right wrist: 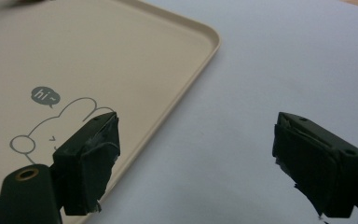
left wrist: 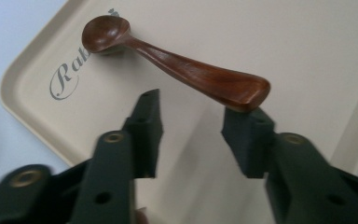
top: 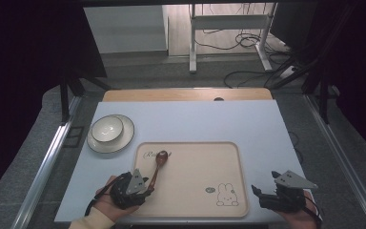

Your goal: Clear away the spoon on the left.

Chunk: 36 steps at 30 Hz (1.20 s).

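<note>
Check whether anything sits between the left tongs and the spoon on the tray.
Nothing visible does. The spoon lies on the tray just ahead of the left tongs, whose jaws stand apart with bare tray between them. The handle end looks to touch the tip of one jaw.

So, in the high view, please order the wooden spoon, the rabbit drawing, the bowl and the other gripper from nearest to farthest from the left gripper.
1. wooden spoon: right at the left gripper, on the tray's left part.
2. bowl and rabbit drawing: too close to call; the bowl is behind on a plate, the rabbit is at the tray's near right corner.
3. right gripper: at the table's right edge.
</note>
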{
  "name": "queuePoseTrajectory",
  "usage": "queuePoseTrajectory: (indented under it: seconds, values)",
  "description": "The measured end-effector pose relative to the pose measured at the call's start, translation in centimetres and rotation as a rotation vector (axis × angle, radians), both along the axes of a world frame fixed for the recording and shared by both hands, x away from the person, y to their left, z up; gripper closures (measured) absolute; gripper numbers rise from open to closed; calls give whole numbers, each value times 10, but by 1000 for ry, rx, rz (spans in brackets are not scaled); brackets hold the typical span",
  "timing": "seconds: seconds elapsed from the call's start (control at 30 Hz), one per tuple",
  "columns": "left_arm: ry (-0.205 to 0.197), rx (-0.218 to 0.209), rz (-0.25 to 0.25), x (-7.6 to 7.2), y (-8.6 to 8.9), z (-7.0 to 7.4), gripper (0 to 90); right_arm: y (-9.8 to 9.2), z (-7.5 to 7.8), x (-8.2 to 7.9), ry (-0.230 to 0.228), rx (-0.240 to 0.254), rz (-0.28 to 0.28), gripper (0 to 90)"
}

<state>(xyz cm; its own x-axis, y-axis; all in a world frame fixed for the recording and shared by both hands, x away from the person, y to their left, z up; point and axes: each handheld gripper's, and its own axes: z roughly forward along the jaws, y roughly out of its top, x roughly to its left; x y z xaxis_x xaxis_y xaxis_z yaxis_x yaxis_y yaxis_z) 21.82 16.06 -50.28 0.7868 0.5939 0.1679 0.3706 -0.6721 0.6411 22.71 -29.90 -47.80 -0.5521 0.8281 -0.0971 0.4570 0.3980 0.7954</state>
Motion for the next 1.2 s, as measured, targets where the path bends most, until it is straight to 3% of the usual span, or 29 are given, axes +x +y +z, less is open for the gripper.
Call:
queuePoseTrajectory:
  seconds: [0.13,0.27,0.37,0.43,0.6,0.87,0.9,0.97,1.2]
  values:
    - [-4,-15,25,2,2,2,360,0,0,0,0,0,0,149]
    - [10,-64,41,3,3,3,237,0,0,0,1,0,0,149]
    - [22,-90,46,3,4,4,180,0,0,0,1,1,0,149]
    - [63,-103,41,5,5,4,129,0,0,0,2,1,0,149]
    - [86,-139,31,5,9,8,61,0,0,0,3,1,2,149]
    - [21,-183,82,5,18,17,68,0,0,0,3,1,2,149]
    - [-11,-200,101,4,21,22,70,0,0,0,-1,1,1,149]
    - [-36,-214,121,3,24,26,73,0,1,0,-3,4,1,149]
    - [-73,-275,208,0,43,32,99,-1,2,0,-10,5,6,149]
